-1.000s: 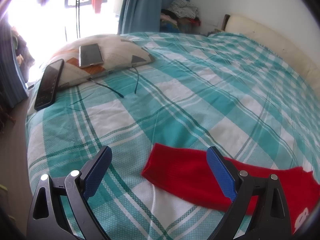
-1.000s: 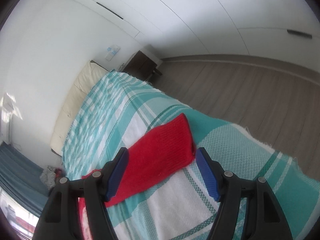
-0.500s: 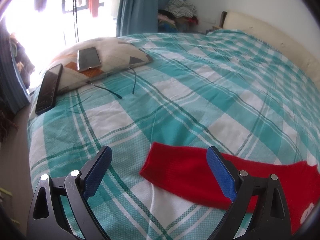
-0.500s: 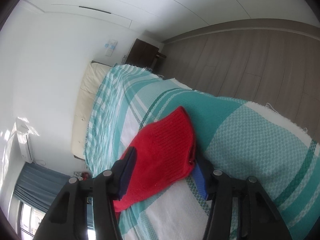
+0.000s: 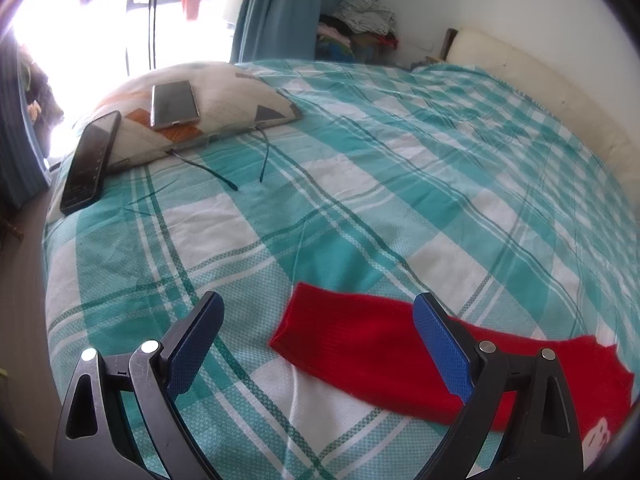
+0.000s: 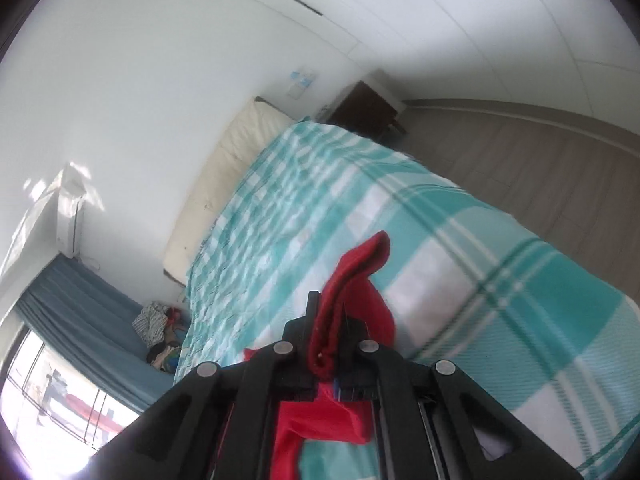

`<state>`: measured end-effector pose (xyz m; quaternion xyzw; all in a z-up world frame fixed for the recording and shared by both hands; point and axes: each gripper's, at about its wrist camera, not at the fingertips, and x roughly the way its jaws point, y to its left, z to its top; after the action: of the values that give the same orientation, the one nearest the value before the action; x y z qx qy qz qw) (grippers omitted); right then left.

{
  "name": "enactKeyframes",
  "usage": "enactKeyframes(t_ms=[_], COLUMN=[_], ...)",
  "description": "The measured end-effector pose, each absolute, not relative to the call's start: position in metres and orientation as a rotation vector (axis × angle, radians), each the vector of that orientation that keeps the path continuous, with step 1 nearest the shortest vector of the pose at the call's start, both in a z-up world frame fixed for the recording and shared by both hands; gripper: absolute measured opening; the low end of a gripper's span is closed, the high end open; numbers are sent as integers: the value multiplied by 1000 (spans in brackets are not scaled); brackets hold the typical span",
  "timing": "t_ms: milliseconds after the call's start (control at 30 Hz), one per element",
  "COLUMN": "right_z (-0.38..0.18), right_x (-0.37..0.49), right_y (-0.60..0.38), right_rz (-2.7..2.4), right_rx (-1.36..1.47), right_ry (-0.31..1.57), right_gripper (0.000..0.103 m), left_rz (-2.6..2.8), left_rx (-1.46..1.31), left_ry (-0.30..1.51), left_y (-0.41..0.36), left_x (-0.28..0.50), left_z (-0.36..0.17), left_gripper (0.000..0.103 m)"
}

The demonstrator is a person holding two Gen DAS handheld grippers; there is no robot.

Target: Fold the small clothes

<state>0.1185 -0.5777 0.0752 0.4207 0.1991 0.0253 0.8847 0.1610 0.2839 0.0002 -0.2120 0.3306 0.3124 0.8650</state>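
Observation:
A red knitted garment (image 5: 360,340) lies flat on the teal checked bedspread (image 5: 360,200) in the left wrist view, one narrow end reaching between my fingers. My left gripper (image 5: 320,340) hangs just above it, open, with nothing pressed between its blue pads (image 5: 440,344). In the right wrist view my right gripper (image 6: 328,340) is shut on the other end of the red garment (image 6: 360,280), which is lifted off the bedspread (image 6: 460,260) and sticks up bunched from between the jaws.
A patterned pillow (image 5: 224,92) at the far left of the bed carries a phone (image 5: 174,104); a dark remote-like device (image 5: 92,164) leans beside it with a thin cable (image 5: 208,168). A cream headboard (image 5: 540,84), blue curtains (image 5: 276,8) and a clothes pile (image 5: 360,12) lie beyond. A wooden floor (image 6: 520,160) borders the bed.
My right gripper closed on the end of the red garment and rose with it, lifting that end off the bed. The left gripper stayed where it was, still open.

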Motion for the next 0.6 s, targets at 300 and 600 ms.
enactKeyframes(t_ms=[300,600], right_z=[153,49], right_x=[228,286], right_y=[-347,-188], right_rz=[393,610], right_rx=[539,446], right_ry=[532,890], right_gripper=[4,20], left_rz=[646,647], left_rx=[-511,-525], left_ry=[682,702], left_y=[296,301], left_x=[153,155], left_z=[0,-4], left_gripper=[96,96])
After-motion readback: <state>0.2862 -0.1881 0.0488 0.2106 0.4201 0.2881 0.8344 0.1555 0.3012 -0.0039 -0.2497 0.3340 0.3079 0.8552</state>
